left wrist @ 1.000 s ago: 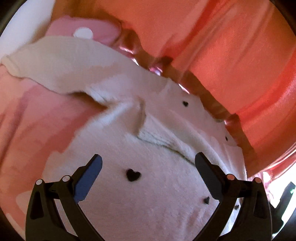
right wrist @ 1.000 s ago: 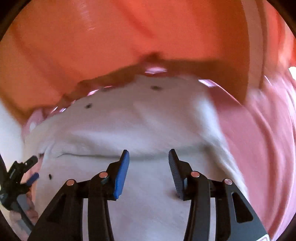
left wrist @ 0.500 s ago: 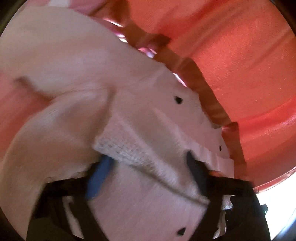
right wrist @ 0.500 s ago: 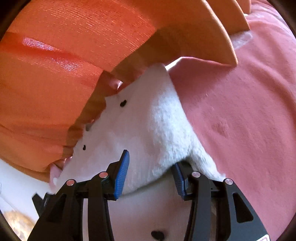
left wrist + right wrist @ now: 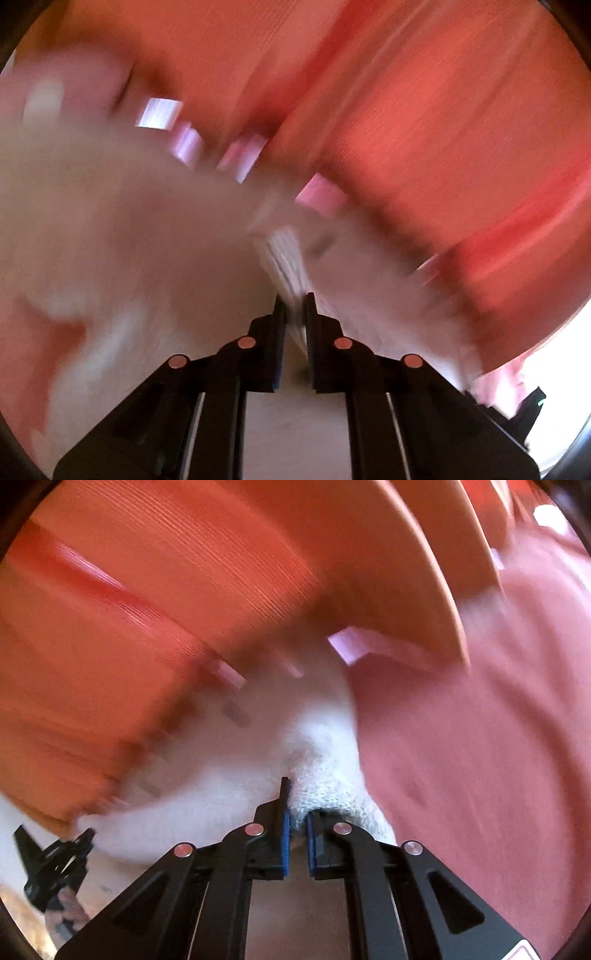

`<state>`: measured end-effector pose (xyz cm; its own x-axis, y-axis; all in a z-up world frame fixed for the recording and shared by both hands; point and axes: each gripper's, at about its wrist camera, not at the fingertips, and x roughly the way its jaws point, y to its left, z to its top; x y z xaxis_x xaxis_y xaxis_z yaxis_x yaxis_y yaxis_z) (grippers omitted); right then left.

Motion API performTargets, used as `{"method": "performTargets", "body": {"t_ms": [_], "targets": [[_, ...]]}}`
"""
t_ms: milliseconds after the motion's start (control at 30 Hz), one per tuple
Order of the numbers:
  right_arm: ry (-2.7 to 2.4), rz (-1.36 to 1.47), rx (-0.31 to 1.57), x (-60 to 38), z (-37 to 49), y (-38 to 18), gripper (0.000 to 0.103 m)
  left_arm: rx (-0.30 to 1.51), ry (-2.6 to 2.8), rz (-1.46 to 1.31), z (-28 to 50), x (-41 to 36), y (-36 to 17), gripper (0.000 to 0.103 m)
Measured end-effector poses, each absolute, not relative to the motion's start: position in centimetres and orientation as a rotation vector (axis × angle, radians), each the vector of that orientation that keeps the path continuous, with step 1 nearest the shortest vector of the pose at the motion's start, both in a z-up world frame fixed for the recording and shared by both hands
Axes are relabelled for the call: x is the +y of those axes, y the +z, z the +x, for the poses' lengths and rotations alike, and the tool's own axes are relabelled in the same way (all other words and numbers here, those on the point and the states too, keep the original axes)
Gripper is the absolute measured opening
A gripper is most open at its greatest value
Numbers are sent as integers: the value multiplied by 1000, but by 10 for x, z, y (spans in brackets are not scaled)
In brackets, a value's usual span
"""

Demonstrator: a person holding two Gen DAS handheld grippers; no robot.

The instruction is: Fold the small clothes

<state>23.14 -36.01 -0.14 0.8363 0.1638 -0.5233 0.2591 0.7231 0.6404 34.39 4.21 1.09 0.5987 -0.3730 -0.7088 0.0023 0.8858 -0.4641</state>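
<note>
A small white fleece garment [image 5: 129, 229] with little black hearts lies on a pink sheet [image 5: 480, 757]. Both views are blurred by motion. My left gripper [image 5: 294, 314] is shut on a ribbed edge of the garment [image 5: 288, 266], which rises between its jaws. My right gripper [image 5: 297, 812] is shut on a bunched fold of the same garment [image 5: 317, 760]. The left gripper also shows at the lower left of the right wrist view [image 5: 55, 864].
An orange-red curtain [image 5: 424, 110] hangs along the far side, close behind the garment; it also fills the top of the right wrist view [image 5: 166, 590]. A pink object [image 5: 66, 85] lies at the far left.
Both grippers went from open over the garment to shut on it. Each pushed forward into the cloth, and the garment is now bunched and moving.
</note>
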Motion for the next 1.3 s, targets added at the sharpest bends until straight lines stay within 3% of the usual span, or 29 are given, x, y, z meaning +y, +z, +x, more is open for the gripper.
{"method": "performTargets", "body": {"t_ms": [133, 233, 300, 333, 367, 433, 467, 700, 800, 833, 933, 1033, 1100, 1300], "targets": [[-47, 712, 532, -353, 222, 31, 6, 873, -267, -553, 326, 59, -16, 10], [-87, 685, 637, -348, 229, 18, 13, 874, -281, -586, 322, 65, -18, 11], [-98, 724, 644, -352, 225, 8, 8, 874, -289, -592, 319, 70, -17, 11], [-102, 734, 653, -355, 222, 12, 11, 865, -295, -601, 317, 75, -15, 17], [-115, 751, 651, -356, 218, 17, 12, 860, -293, -609, 319, 78, -14, 36], [-142, 774, 596, -357, 205, 27, 15, 851, -278, -632, 326, 74, -11, 59], [-152, 758, 573, -357, 201, 35, 15, 845, -279, -654, 327, 77, -10, 60], [-135, 612, 584, -351, 244, 62, 21, 877, -296, -629, 349, 64, -12, 57], [-98, 573, 731, -345, 239, 50, 42, 897, -301, -575, 351, 59, -14, 38], [-103, 548, 784, -343, 231, 44, 42, 901, -305, -567, 350, 60, -16, 28], [-173, 472, 756, -343, 194, 46, 43, 901, -319, -599, 347, 68, -22, 19], [-231, 444, 634, -355, 195, 67, 46, 910, -326, -616, 346, 71, -21, 14], [-200, 434, 623, -362, 229, 76, 60, 914, -330, -617, 344, 71, -19, 13], [-215, 350, 723, -367, 340, 54, 60, 909, -324, -587, 345, 66, -20, 12]]}}
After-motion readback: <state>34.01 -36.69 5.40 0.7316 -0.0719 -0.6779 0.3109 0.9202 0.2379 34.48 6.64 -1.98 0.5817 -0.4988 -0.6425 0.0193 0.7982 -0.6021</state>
